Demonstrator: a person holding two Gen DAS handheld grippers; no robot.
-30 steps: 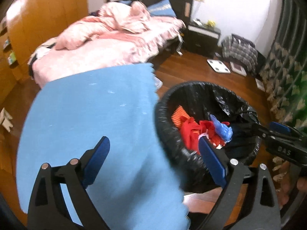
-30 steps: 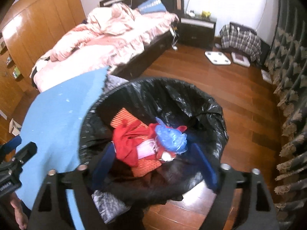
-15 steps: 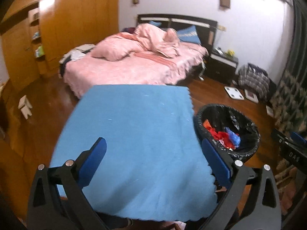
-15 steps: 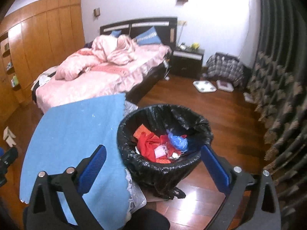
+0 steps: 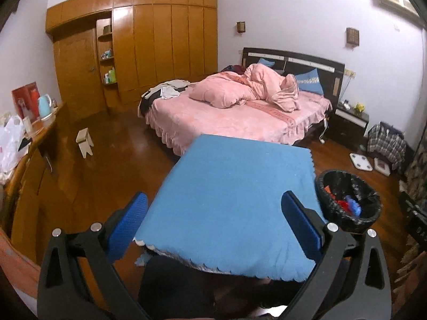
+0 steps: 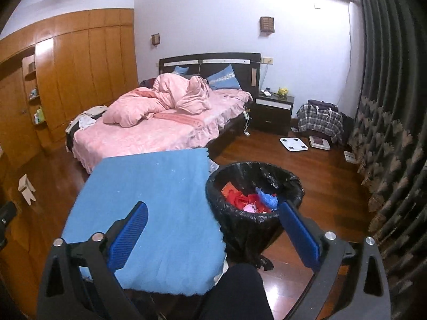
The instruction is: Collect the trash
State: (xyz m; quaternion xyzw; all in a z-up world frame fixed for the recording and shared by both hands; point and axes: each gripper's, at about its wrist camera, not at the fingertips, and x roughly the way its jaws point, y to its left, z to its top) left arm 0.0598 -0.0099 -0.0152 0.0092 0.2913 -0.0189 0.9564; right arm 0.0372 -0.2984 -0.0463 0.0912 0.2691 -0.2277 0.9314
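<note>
Both grippers, left point(image 5: 213, 220) & right point(image 6: 212, 228), gape fully, nothing held. Red/blue trash sits in black-bagged round bin point(image 6: 253, 186) beside blue cloth-covered table point(image 6: 149, 200). I scan the tabletop w/ cams before ending; looks bare.

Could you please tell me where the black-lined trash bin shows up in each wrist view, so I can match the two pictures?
Left wrist view: the trash bin sits at the right edge, beyond the right fingertip, small.
Right wrist view: the trash bin sits just right of centre, between the fingers, larger.
Shared landmark: the blue cloth lies immediately left of the bin in both.
</note>
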